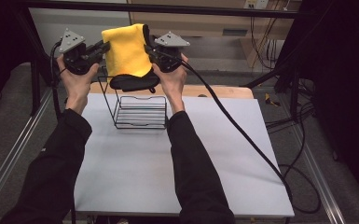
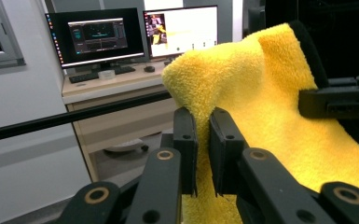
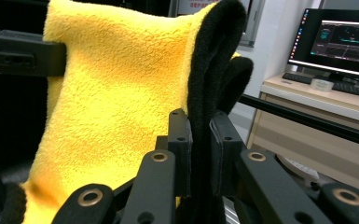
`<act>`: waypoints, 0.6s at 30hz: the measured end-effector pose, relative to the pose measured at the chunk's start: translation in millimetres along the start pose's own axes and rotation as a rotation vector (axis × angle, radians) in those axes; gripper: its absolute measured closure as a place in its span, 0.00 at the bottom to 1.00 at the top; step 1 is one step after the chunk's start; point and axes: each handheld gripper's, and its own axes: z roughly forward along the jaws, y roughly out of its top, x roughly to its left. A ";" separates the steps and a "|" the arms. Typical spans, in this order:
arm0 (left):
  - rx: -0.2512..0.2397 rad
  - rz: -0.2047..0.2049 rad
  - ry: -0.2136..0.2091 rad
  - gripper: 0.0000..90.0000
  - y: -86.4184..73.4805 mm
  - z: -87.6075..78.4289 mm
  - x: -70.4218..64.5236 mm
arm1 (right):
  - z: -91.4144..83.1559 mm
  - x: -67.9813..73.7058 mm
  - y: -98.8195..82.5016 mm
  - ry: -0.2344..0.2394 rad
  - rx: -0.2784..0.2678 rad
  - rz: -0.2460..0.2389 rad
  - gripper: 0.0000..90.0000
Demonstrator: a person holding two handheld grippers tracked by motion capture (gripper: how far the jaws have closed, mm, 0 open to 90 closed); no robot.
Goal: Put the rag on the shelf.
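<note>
A yellow towel with a black underside (image 1: 127, 50) hangs in the air above a black wire rack (image 1: 139, 109) on the white table (image 1: 168, 163). My left gripper (image 1: 103, 48) is shut on the towel's left edge, and my right gripper (image 1: 147, 49) is shut on its right edge. The towel's black lower end droops onto the rack's top. In the left gripper view the yellow towel (image 2: 261, 93) is pinched between my jaws (image 2: 203, 149). The right gripper view has the towel's black edge (image 3: 210, 84) clamped between its jaws (image 3: 200, 154).
The wire rack stands near the table's far edge, with a wooden strip (image 1: 224, 91) behind it. A thick cable (image 1: 242, 130) trails from my right gripper across the table's right side. Monitors on a desk (image 2: 135, 32) stand beyond a black frame bar.
</note>
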 end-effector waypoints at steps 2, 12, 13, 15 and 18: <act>-0.004 0.002 0.011 0.91 1.6 -0.1 1.2 | 1.0 -1.8 2.3 -0.001 -0.002 0.010 0.90; 0.022 0.024 0.020 0.91 -15.0 -12.4 13.5 | 7.3 8.4 2.3 0.048 0.007 -0.032 0.90; 0.026 0.029 0.008 0.91 -17.8 -15.2 13.1 | 6.2 10.0 0.9 0.054 0.010 -0.043 0.90; 0.027 0.026 -0.012 0.91 -20.6 -18.7 11.5 | 3.1 11.4 -2.3 0.066 0.017 -0.038 0.90; 0.004 0.038 -0.042 0.91 -21.5 -22.3 6.4 | -1.7 11.1 -7.9 0.070 0.038 -0.036 0.90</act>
